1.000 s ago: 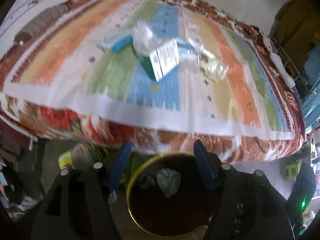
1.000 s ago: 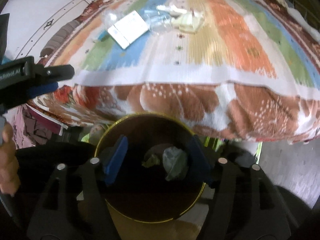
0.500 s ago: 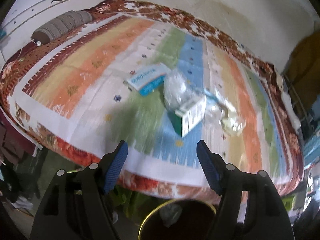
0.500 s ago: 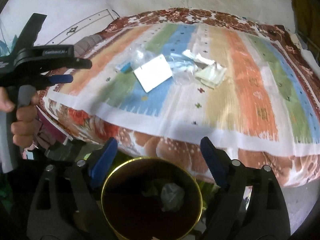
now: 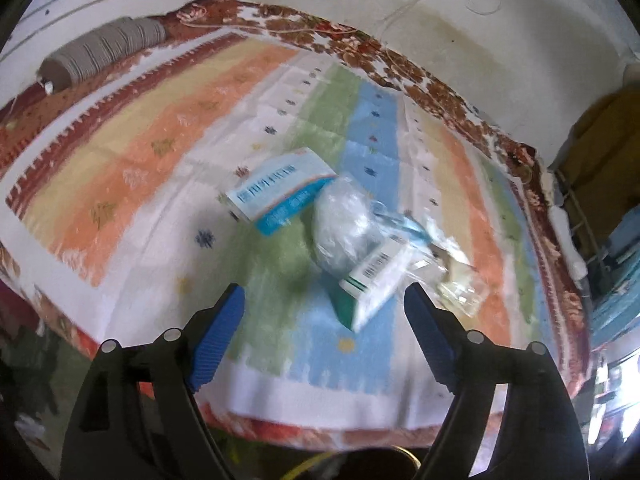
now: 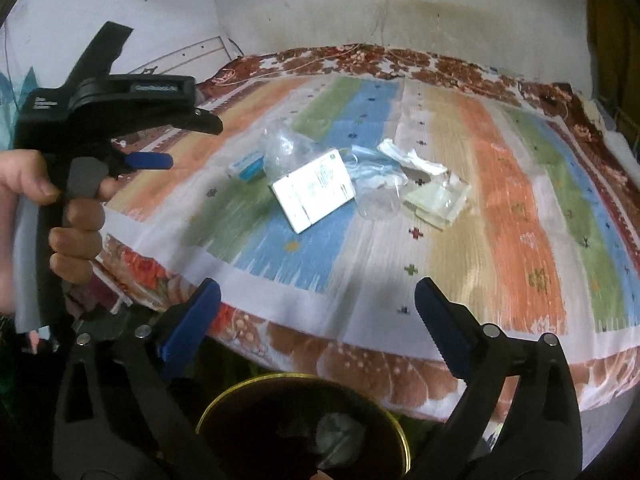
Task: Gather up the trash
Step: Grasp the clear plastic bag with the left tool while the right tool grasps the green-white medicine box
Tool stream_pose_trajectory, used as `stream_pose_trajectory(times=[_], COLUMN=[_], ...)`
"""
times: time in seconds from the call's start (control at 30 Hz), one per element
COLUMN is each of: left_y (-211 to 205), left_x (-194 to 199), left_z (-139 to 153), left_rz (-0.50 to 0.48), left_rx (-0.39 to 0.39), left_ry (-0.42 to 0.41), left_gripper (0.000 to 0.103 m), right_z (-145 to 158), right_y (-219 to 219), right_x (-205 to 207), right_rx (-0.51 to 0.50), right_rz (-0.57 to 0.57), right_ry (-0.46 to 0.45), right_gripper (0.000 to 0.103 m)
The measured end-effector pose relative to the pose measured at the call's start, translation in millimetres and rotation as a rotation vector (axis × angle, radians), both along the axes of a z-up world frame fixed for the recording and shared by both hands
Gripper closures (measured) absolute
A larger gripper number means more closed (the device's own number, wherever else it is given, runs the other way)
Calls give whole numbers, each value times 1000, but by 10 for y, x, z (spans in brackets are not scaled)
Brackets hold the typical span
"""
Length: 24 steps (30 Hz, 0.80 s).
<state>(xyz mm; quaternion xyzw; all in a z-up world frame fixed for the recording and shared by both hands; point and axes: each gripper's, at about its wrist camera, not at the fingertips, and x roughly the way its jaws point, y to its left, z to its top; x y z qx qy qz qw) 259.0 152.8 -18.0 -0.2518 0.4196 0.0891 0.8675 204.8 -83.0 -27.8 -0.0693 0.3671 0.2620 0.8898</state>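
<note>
Trash lies in a heap on the striped bedspread: a blue-and-white box, a crumpled clear plastic bag, a white-and-green box, a blue face mask and a pale packet. My left gripper is open and empty, above the bed edge just short of the heap. My right gripper is open and empty, farther back over the bed edge. A dark bin with a yellow rim stands below it with crumpled trash inside.
The left gripper's body and hand show at the left of the right wrist view. A grey bolster lies at the bed's far left. A wall runs behind the bed. Furniture stands at the right.
Both grippers have risen from over the bin and moved forward toward the bed. The left one has come closer to the trash heap. Both stay open and empty.
</note>
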Motion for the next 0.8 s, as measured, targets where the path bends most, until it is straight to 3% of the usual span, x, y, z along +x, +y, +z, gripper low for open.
stream_pose_trajectory(times=[0.17,0.3,0.4,0.5,0.8], left_y=[198,227,267,266,465], left_x=[131,277,359,442,718], left_z=[-93,-66,-116,-236,-368], left_rz=[-15,-41,-93,-128,-134], left_rx=[-153,-132,-175,-113,-225], left_ry=[-31,-33,-54,-56,-64], left_gripper=[22,21,18,15,15], right_z=[-68,-173,-268,-342,-562], right_y=[180,401,576,737,1013], right_x=[41,74,89,100,427], right_rx=[-32,-73,-111,-148,-165], right_rz=[-3,5,13,15,-86], right_ry=[-51,-76,-103,-146,-116], right_gripper=[9,9,9,9,9])
